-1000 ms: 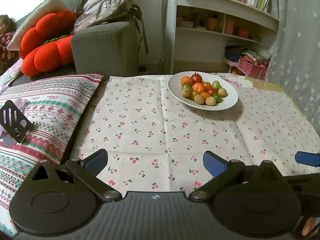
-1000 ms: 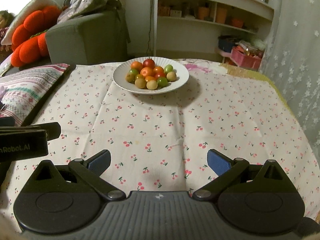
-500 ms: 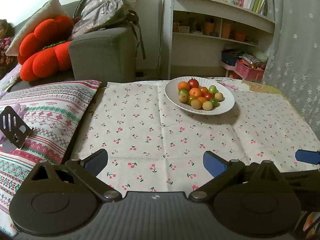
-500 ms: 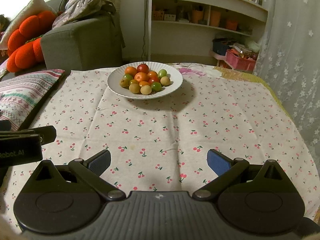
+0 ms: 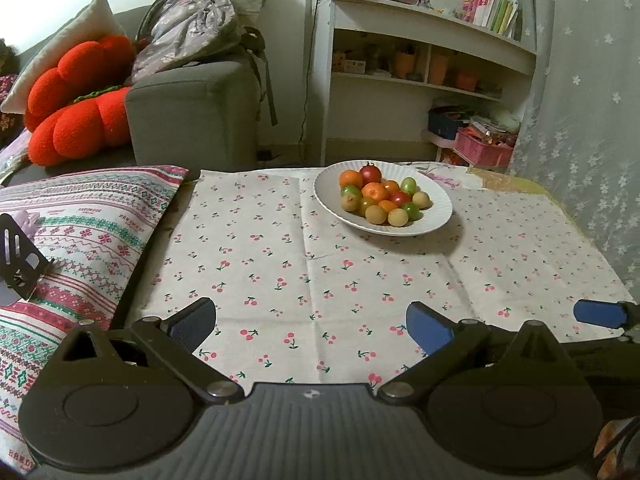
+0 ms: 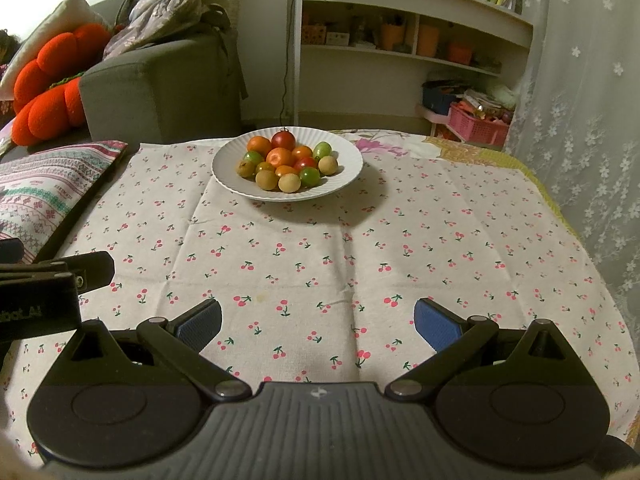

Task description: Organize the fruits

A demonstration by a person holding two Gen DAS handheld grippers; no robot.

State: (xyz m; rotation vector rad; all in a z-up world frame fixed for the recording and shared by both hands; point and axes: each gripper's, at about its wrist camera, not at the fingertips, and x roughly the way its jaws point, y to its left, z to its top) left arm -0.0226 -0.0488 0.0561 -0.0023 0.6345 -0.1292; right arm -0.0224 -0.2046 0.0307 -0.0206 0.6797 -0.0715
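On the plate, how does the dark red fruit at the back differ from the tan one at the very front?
The dark red fruit is deep red and looks larger; the tan fruit is pale yellow-brown and smaller. The dark red fruit has a small stem sticking up and sits at the far side of the white plate; the tan fruit shows no stem and lies nearest the grippers. Both are round, and neither gripper touches them.

The plate [image 6: 348,176] sits on the tablecloth [image 6: 320,248], far ahead of the right tool [image 6: 318,325], with the fruits [image 6: 286,162] piled in it. A pillow [image 6: 44,188] lies to the left. Shelves [image 6: 412,52] stand behind the worktop.
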